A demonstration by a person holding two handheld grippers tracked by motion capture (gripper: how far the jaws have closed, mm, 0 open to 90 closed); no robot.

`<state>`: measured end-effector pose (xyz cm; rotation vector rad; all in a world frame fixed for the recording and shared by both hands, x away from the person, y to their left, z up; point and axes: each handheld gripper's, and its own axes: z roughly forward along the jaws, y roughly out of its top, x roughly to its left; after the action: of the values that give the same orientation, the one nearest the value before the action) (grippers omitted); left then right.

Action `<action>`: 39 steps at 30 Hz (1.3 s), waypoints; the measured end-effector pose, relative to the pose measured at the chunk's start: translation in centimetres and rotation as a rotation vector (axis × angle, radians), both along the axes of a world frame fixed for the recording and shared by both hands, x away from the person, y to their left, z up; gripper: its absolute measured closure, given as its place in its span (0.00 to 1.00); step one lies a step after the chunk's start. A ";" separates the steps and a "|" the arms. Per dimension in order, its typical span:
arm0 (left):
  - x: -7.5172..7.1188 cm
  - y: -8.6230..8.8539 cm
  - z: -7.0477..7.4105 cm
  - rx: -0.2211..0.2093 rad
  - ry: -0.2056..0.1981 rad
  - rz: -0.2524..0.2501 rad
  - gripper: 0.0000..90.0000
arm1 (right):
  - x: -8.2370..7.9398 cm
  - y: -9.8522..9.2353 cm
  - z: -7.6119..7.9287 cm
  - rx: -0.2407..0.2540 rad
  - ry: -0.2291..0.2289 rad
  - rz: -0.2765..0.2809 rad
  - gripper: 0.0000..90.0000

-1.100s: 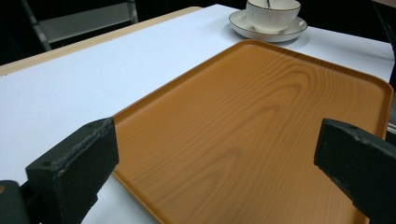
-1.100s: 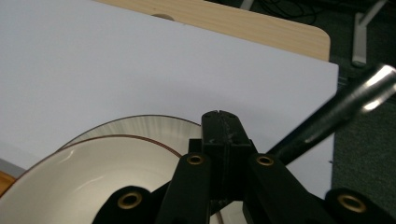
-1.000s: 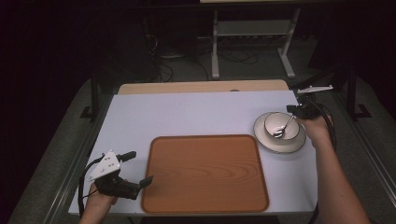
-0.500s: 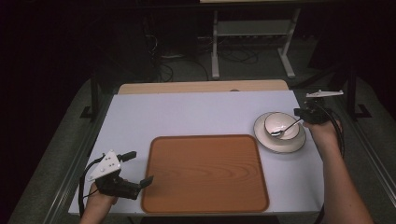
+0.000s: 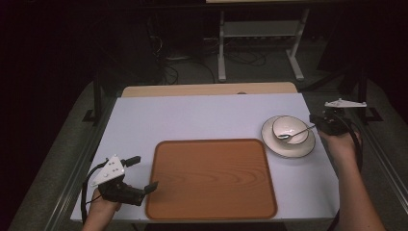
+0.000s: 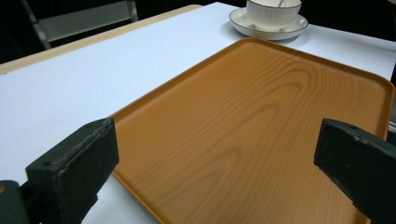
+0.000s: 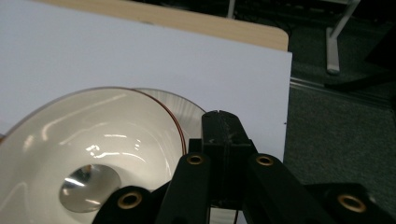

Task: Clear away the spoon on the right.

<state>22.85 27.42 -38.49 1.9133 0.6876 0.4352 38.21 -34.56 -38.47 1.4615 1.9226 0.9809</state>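
The white table [image 5: 202, 115] spreads before me with the wooden tray [image 5: 211, 178] lying flat at its near middle, bare, and the saucer [image 5: 308, 144] just beyond the tray's far right corner, at about two o'clock from the tray's centre. On the saucer stands the white bowl [image 5: 287, 126], and the spoon [image 5: 294, 133] rests with its head in the bowl and its handle running out toward three o'clock, straight into my right tongs [image 5: 319, 124], whose jaws are pressed together on the handle's end. So the spoon's long axis lies roughly nine-to-three, and my right hand is the one on it. My left tongs [image 5: 143, 174] wait at the tray's near left corner, at eight o'clock, jaws wide and empty, well apart from the bowl
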 end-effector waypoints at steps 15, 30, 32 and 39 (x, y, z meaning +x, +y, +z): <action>0.1 0.0 0.0 -0.011 0.003 -0.003 0.00 | -4.4 1.5 2.2 0.050 -0.082 0.005 0.57; 0.1 -0.1 0.0 -0.010 0.002 -0.014 0.00 | -5.4 -0.4 -0.8 0.105 -0.004 -0.062 0.40; 0.2 -0.1 0.0 -0.009 0.002 -0.013 0.00 | -4.7 -0.3 -1.1 0.124 -0.007 -0.070 0.40; 0.1 -0.2 0.0 -0.004 0.000 -0.016 0.00 | -3.0 0.3 -1.8 0.136 0.005 -0.094 0.40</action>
<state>22.96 27.18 -38.46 1.9142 0.6720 0.4231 35.26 -34.22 -40.27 1.6172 1.8031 1.0832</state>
